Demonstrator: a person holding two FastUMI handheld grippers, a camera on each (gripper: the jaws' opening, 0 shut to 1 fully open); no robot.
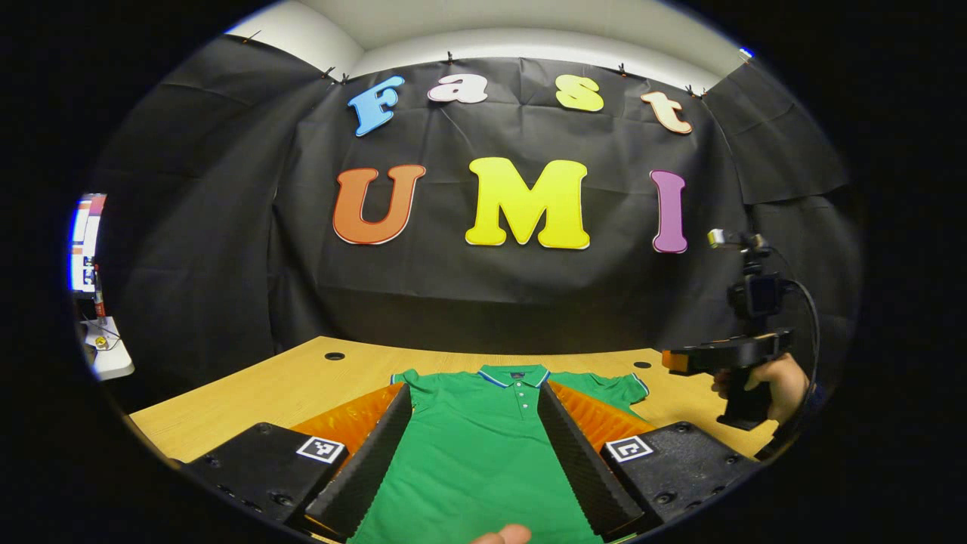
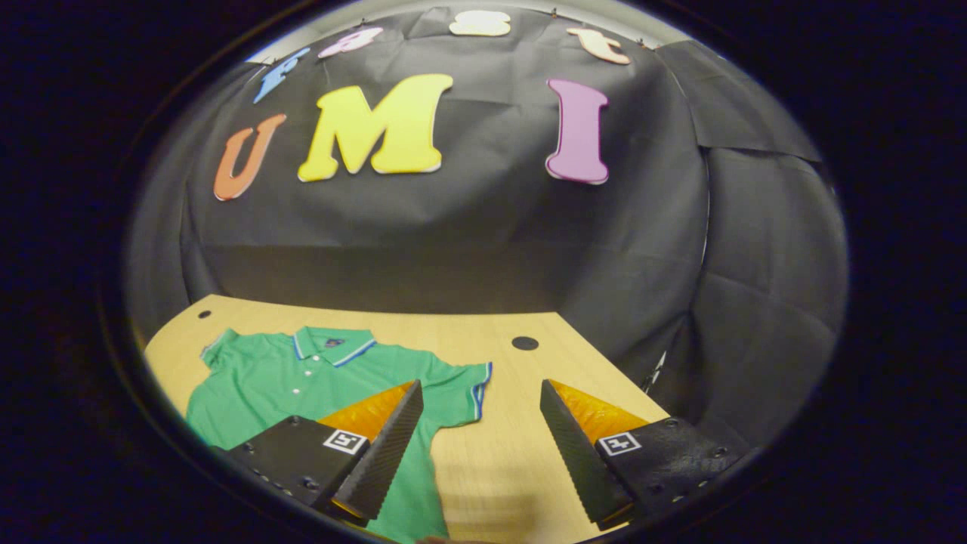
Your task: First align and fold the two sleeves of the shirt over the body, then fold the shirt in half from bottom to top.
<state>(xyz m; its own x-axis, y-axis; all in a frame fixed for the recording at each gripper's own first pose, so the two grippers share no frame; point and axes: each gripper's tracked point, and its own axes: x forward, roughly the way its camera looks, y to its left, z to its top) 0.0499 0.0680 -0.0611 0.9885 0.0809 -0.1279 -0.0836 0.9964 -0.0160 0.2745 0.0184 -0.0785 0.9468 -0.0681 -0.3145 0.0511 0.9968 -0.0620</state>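
A green polo shirt (image 1: 483, 446) is lying flat on the wooden table (image 1: 249, 393), collar toward the booth's wall, both sleeves spread out unfolded. In the left gripper view, the left gripper (image 1: 476, 446) is hovering over the shirt's body with its 2 fingers spread apart, nothing between them. In the right gripper view, the right gripper (image 2: 480, 446) is hanging released over the table just beside the shirt's sleeve (image 2: 461, 393). A hand (image 1: 770, 385) is gripping its handle.

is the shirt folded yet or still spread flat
Spread flat: the green shirt lies face up on the table, both sleeves out to the sides.
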